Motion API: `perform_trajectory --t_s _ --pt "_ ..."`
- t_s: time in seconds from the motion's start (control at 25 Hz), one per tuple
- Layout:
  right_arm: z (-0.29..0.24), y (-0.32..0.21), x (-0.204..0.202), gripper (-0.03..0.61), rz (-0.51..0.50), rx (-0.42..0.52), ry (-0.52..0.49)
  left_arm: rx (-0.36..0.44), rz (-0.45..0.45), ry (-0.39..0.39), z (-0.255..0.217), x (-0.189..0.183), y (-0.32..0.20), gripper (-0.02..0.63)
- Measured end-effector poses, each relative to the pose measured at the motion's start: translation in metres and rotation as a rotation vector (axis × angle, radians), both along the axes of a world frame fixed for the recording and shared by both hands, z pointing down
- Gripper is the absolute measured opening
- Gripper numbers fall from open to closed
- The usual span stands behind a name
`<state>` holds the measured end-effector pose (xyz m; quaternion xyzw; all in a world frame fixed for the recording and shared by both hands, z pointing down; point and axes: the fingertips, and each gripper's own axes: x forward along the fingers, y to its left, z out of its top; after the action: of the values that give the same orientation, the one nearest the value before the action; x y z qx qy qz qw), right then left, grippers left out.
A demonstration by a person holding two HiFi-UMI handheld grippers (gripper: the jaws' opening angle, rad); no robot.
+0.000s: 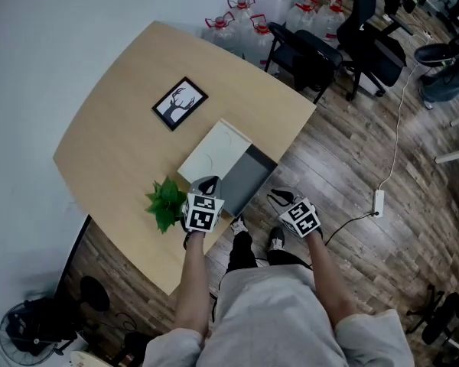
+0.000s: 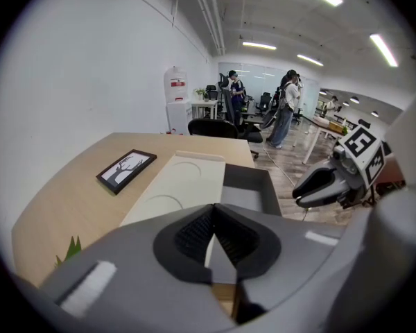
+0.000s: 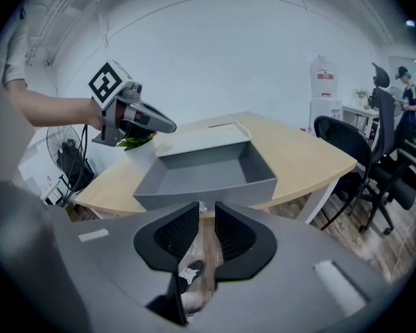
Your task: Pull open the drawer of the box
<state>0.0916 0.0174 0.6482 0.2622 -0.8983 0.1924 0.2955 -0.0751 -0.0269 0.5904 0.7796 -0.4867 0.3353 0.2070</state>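
Observation:
A flat white box (image 1: 214, 153) lies on the wooden table (image 1: 122, 128), near its front edge. Its grey drawer (image 1: 249, 177) stands pulled out and empty, sticking out past the table edge. In the right gripper view the drawer (image 3: 208, 172) faces me front-on, a short way beyond my right gripper (image 3: 206, 212), whose jaws stand slightly apart with nothing between them. My left gripper (image 1: 206, 182) hovers at the box's near left corner; its jaws meet at the tips (image 2: 213, 210) and hold nothing. The right gripper (image 1: 277, 198) hangs over the floor just off the drawer front.
A small green plant (image 1: 164, 201) stands left of the left gripper. A black picture frame (image 1: 179, 102) lies further back on the table. Office chairs (image 1: 306, 52) and water jugs (image 1: 237, 21) crowd the far side. A power strip (image 1: 378, 202) lies on the floor.

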Motion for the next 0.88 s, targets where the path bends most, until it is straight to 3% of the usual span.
perform_trajectory --t_s 0.2,0.56,0.76,0.88 --pt "-0.028 0.001 -0.002 0.072 -0.008 0.042 -0.07 -0.022 -0.054 0.011 -0.002 0.021 0.04 0.052" --pt "-0.044 0.026 0.004 0.072 0.014 0.057 -0.106 0.042 -0.142 0.048 -0.011 0.045 0.104 0.052" --pt "-0.059 0.04 0.004 0.072 0.076 0.081 -0.165 0.138 -0.228 0.143 -0.027 0.047 0.132 0.052" --pt "-0.064 0.051 0.001 0.072 0.083 0.094 -0.199 0.157 -0.258 0.186 -0.025 0.049 0.149 0.052"
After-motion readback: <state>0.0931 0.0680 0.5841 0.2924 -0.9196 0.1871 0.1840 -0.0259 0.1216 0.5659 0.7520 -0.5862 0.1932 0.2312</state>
